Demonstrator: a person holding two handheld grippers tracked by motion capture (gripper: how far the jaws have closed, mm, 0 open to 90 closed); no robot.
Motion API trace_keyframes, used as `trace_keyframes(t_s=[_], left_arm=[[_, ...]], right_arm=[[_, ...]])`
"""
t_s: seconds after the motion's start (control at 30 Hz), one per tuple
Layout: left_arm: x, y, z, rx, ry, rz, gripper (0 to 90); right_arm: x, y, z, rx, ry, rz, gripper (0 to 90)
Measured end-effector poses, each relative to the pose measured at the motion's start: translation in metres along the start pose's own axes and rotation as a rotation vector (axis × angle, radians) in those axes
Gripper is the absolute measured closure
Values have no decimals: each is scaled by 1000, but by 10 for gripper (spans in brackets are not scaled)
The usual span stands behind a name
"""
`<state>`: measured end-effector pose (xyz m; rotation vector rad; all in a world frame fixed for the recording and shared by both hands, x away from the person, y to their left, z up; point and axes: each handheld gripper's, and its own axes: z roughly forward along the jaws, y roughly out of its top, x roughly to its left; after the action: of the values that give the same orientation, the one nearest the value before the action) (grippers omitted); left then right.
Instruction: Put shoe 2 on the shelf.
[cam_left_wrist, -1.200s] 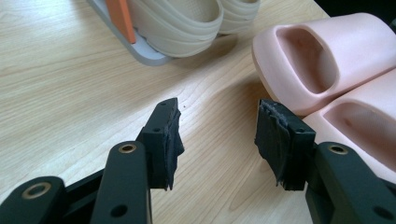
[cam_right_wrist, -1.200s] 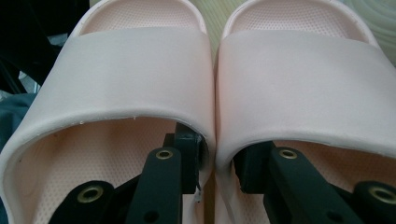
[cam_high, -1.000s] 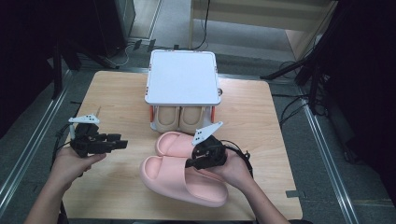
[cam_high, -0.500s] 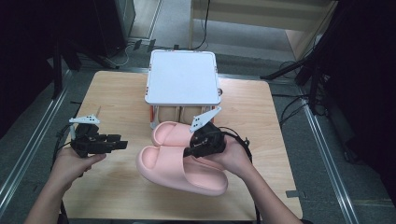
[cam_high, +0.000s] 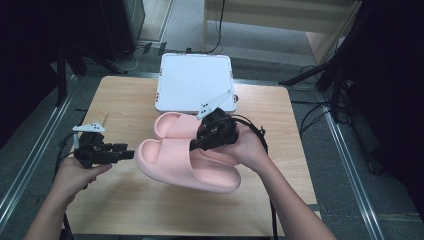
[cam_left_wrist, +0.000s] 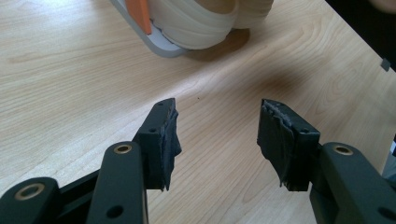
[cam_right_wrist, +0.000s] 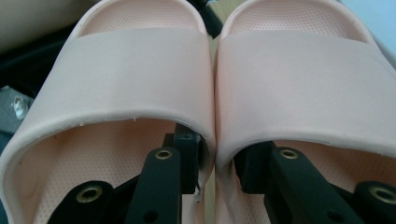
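Observation:
A pair of pink slippers (cam_high: 175, 165) hangs tilted above the wooden table (cam_high: 125, 100), held side by side. My right gripper (cam_high: 197, 142) is shut on their two inner walls, pinching them together. The right gripper view has one jaw inside each slipper, the right gripper (cam_right_wrist: 217, 161) squeezing the pressed sides between the left slipper (cam_right_wrist: 126, 70) and the right slipper (cam_right_wrist: 303, 74). My left gripper (cam_high: 127, 152) hovers at the table's left, just beside the near slipper's toe. In its own view the left gripper (cam_left_wrist: 217, 135) stands open with bare wood between its pads.
A white-topped rack (cam_high: 194, 82) stands at the table's far middle. In the left gripper view a pair of cream shoes (cam_left_wrist: 201, 23) sits under it beside an orange leg (cam_left_wrist: 139, 11). Black cables trail off the table's right side.
The right gripper has lifted the pink slippers off the table, raising them and carrying them a little left. The left gripper has stayed where it was.

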<state>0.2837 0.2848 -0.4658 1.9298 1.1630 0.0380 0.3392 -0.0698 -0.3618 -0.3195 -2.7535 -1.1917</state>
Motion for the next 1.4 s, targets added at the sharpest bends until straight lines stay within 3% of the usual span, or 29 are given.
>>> trace_keyframes(t_s=[0.13, 0.3, 0.53, 0.87, 0.97, 1.2, 1.4], left_arm=[[0, 0, 0, 5, 3, 9, 476], [0, 0, 1, 3, 4, 7, 476], [-1, 0, 2, 0, 1, 9, 475], [-1, 1, 4, 9, -5, 17, 476], [-2, 2, 6, 15, -10, 21, 475], [-4, 3, 9, 19, -15, 31, 475], [-5, 4, 11, 29, -24, 38, 475]], right_arm=[[0, 14, -9, -13, -18, 18, 737], [-4, 29, -20, -27, -79, 58, 737], [-24, 50, -21, -13, -204, 149, 737], [-72, 73, -17, -100, -412, 384, 737], [-83, 79, -15, -110, -497, 442, 738], [-105, 88, -10, -148, -604, 596, 737], [-121, 93, -1, -185, -667, 724, 737]])
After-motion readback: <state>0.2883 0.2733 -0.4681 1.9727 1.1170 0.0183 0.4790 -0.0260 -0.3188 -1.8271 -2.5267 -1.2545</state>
